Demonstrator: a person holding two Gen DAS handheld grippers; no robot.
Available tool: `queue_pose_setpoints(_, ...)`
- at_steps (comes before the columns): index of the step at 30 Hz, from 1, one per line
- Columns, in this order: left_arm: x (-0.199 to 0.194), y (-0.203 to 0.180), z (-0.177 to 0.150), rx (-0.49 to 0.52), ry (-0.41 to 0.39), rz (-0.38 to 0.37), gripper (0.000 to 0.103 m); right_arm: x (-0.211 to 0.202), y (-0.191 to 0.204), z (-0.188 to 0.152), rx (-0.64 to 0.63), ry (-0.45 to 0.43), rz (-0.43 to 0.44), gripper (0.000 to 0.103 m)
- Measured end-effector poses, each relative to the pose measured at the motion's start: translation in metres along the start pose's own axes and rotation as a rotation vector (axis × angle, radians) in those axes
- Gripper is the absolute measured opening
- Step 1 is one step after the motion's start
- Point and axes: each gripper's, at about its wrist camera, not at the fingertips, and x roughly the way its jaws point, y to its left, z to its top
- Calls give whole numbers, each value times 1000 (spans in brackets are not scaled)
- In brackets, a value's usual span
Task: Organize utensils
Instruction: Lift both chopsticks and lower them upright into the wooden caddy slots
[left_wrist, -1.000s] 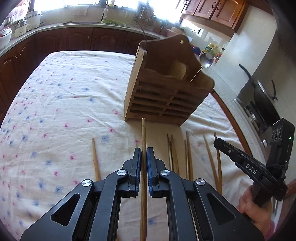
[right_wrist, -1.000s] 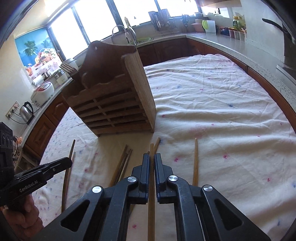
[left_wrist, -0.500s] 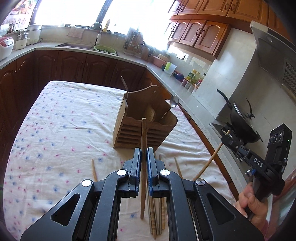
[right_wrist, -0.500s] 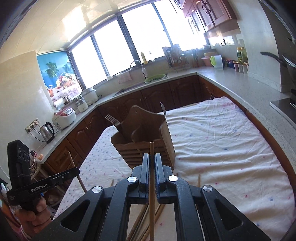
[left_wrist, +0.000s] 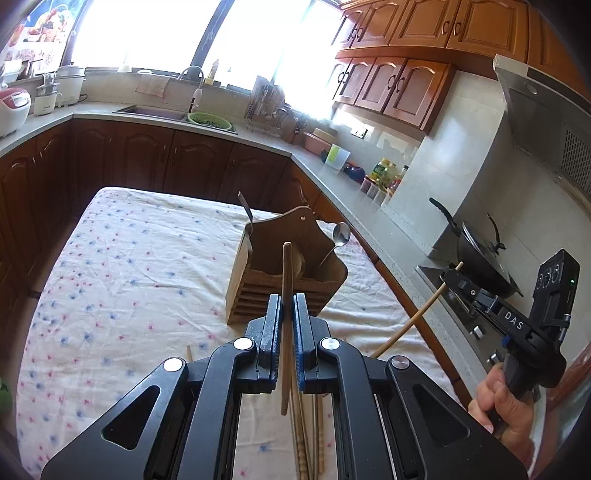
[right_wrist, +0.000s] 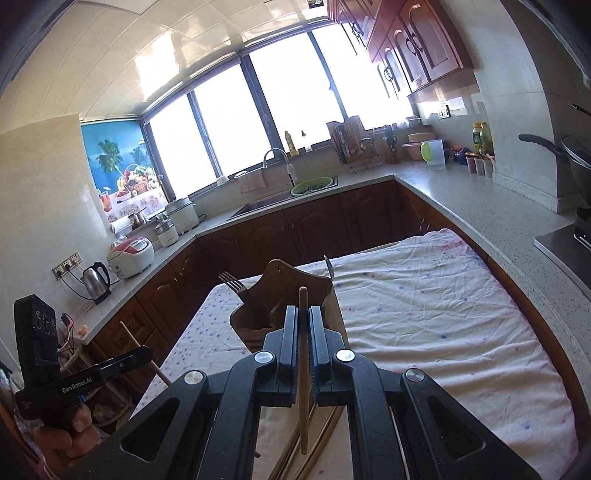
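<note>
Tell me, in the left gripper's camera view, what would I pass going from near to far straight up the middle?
Left gripper clamping a wooden chopstick → wooden utensil holder on the floral tablecloth → dark wood cabinets → green colander by the sink → bright windows.

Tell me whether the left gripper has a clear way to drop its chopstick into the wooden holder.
Probably yes. The left gripper, shut on a chopstick, hangs in front of the wooden holder; nothing stands between, and its open top shows free room beside the spoon.
</note>
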Motion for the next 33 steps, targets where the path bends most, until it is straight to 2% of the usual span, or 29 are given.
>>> queue_pose_setpoints(6, -3, -5, 29, 12, -55, -2, 5, 0, -2, 18, 0, -48, 1, 5)
queue_pose_setpoints(12, -2, -10, 71, 23, -161, 18, 5, 7, 1, 59, 9, -140, 9, 5)
queue_pose_setpoints(19, 24, 6, 111, -25, -248, 60, 5, 34, 3, 97, 6, -216, -10, 5)
queue_pose_setpoints(24, 57, 21, 111, -54, -240, 86, 5, 64, -2, 95, 11, -216, -33, 5)
queue_pose_setpoints(33, 102, 30, 79, -45, -192, 116, 5, 109, -12, 56, 19, -165, -68, 5)
